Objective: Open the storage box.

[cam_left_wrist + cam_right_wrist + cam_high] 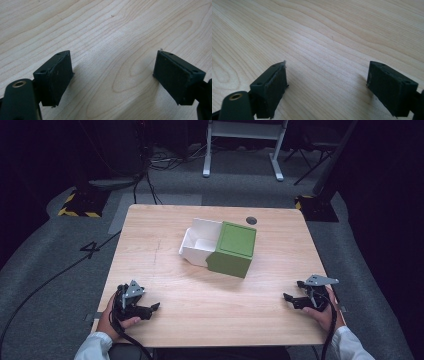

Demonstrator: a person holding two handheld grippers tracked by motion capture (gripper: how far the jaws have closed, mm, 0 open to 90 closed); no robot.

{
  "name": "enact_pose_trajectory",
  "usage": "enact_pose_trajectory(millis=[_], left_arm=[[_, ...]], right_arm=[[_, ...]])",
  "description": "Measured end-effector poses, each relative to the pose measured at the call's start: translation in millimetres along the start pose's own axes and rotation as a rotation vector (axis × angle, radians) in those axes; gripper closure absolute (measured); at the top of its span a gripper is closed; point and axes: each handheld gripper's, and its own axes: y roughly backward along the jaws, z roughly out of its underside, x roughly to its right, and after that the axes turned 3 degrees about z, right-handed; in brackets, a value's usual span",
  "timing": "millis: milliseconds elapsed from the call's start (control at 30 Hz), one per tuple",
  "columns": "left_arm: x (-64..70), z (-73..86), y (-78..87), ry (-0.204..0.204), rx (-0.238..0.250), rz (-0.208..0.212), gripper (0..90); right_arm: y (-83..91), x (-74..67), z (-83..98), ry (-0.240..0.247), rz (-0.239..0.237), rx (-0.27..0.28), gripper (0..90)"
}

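A box with a green sleeve (232, 249) and a white inner tray (198, 242) slid partly out to the left lies at the middle of the wooden table (165, 285). My left gripper (150, 310) rests at the table's front left, held in a hand, well short of the box. In the left gripper view it (113, 72) stands open over bare wood, nothing between its jaws. My right gripper (292, 291) sits at the front right, also in a hand. Its jaws (327, 85) are wide apart and empty in the right gripper view.
A dark round hole (251, 220) sits near the table's far edge behind the box. Beyond the table are a white frame's legs (206, 170), floor cables (150, 180) and black-and-yellow striped bases (80, 205). A cable (40, 287) trails off to the left.
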Motion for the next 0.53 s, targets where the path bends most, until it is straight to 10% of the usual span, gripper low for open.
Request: enact_pose_trajectory(millis=[533], left_arm=[[0.2,-0.1,-0.2,0.000,0.001,-0.005,16.0]], right_arm=[[-0.4,0.9,-0.3,0.009,-0.006,0.001,16.4]])
